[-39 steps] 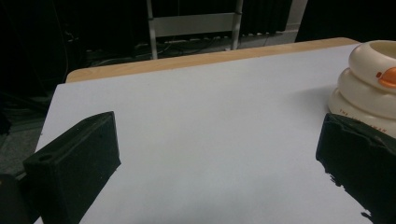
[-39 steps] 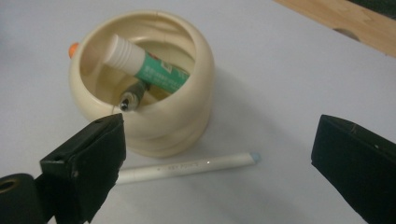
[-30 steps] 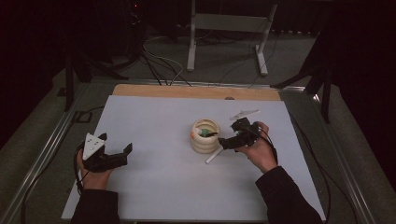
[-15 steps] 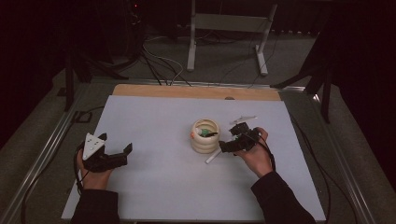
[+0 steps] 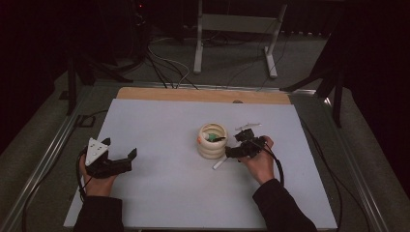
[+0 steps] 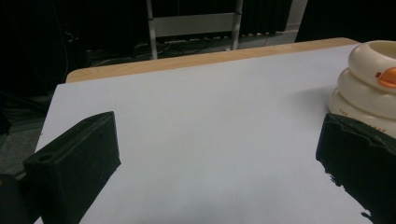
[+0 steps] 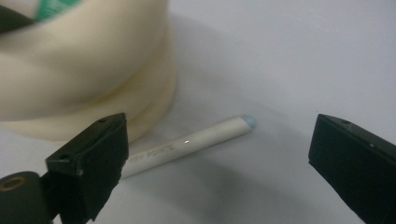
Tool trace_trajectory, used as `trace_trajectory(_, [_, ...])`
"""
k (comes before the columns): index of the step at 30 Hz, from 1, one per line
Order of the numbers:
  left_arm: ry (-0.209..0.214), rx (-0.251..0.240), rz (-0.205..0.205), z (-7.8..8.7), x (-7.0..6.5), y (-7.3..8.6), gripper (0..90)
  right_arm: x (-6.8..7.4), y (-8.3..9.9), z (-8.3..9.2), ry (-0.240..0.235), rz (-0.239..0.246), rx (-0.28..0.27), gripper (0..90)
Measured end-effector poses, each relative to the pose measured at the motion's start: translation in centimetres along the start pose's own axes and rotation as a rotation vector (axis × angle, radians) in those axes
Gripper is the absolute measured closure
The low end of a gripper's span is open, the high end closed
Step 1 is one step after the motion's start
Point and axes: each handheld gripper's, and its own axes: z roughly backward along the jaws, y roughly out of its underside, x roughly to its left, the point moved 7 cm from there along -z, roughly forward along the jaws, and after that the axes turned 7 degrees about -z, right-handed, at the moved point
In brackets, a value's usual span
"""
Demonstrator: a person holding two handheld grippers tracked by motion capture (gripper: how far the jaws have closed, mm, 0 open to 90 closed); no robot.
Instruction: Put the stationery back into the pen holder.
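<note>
High view: the right gripper (image 5: 237, 151), held in the person's right hand (image 5: 258, 162), sits right of centre in the frame, just beside a cream ribbed pen holder (image 5: 212, 141) that stands upright near the middle of the pale grey table mat (image 5: 159, 121). A white pen (image 5: 219, 163) lies flat on the mat at the foot of the holder, below and left of the gripper's tips. Green and dark items stand inside the holder's mouth; what they are cannot be told. The left gripper (image 5: 126, 158), carrying its grey three-cornered plate (image 5: 95, 150), rests at the lower left of the frame, well apart from the holder.

Right gripper view: the jaws stand wide apart and hold nothing. The white pen (image 7: 187, 143), with a pale blue tip and small printed lettering, lies between them in the centre of the frame, its near end hidden behind the left-hand jaw. The pen holder (image 7: 88, 65) occupies the upper left.

Left gripper view: the jaws are spread wide, with bare mat between them. The pen holder (image 6: 369, 84), bearing an orange mark, stands at the right edge of the frame.
</note>
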Motion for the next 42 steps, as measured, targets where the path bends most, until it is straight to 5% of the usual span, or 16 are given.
trace_trajectory(20, [0.001, 0.002, -0.001, 0.0, 0.0, 0.0, 0.0, -0.4, 1.0, -2.2, -0.036, -0.169, 0.002, 21.2])
trace_trajectory(27, [0.001, 0.002, -0.001, 0.0, 0.0, 0.0, 0.0, 0.4, 2.1, -2.7, 0.027, -0.11, 0.054, 39.6])
trace_trajectory(33, [0.001, 0.004, -0.002, 0.0, -0.1, 0.1, 0.0, 1.5, 2.9, -1.6, -0.008, 0.003, 0.102, 78.2])
trace_trajectory(38, [-0.001, 0.0, 0.001, 0.0, 0.0, 0.0, 0.0, 1.7, 2.7, -1.6, 0.004, 0.045, 0.137, 79.3])
trace_trajectory(42, [-0.001, 0.005, -0.002, 0.0, 0.0, 0.1, 0.0, 1.5, 2.6, -1.6, -0.02, 0.027, 0.147, 79.4])
